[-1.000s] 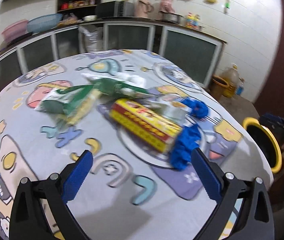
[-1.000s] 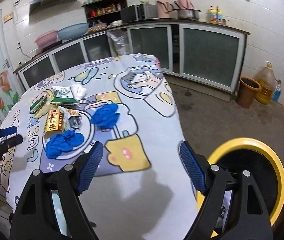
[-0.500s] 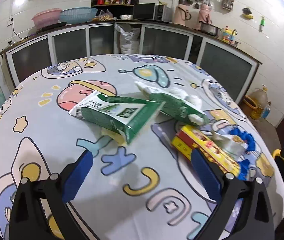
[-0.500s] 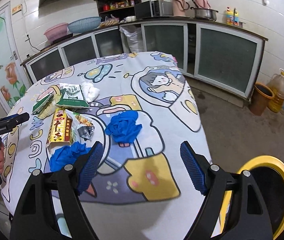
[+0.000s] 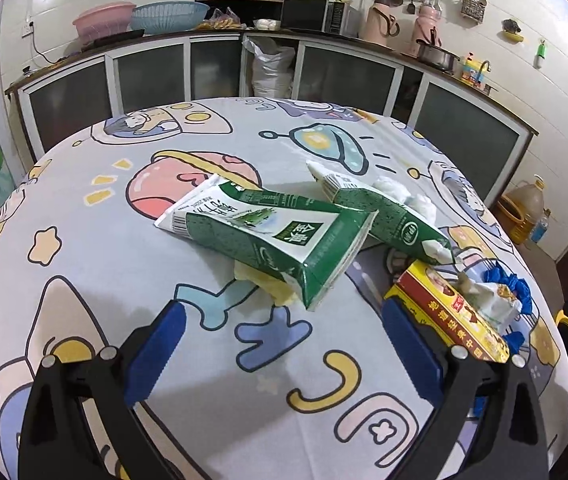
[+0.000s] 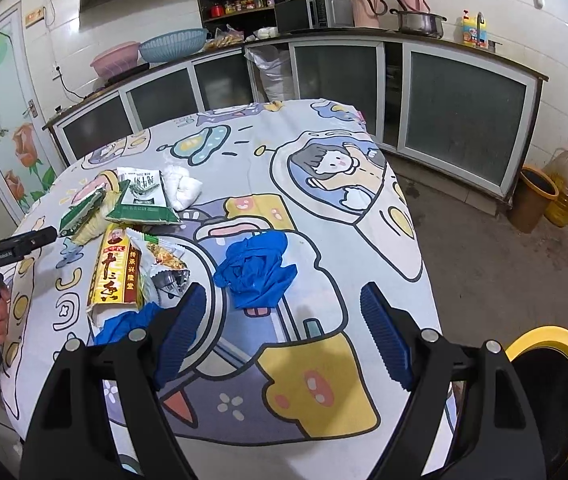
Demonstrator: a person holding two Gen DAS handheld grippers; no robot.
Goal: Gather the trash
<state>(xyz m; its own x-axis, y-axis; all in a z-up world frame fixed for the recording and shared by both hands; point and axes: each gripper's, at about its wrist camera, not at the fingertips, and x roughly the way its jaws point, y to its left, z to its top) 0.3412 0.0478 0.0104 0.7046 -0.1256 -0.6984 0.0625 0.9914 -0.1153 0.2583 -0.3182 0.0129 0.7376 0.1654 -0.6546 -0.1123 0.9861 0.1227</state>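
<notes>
Trash lies on the cartoon-print table cloth. A flattened green milk carton lies just ahead of my open left gripper, with a second green carton and white tissue behind it. A yellow-red box with a snack wrapper lies to the right. In the right wrist view my open right gripper hovers just short of a crumpled blue glove. Another blue glove lies by the box. Both grippers are empty.
A yellow-rimmed black bin stands on the floor at the table's right edge. Kitchen cabinets run behind the table. An orange bucket and an oil jug stand by the wall.
My left gripper swung left and closer to the green cartons, which now sit centred ahead. My right gripper moved forward over the table toward the blue glove; the bin slid to the frame's edge.
</notes>
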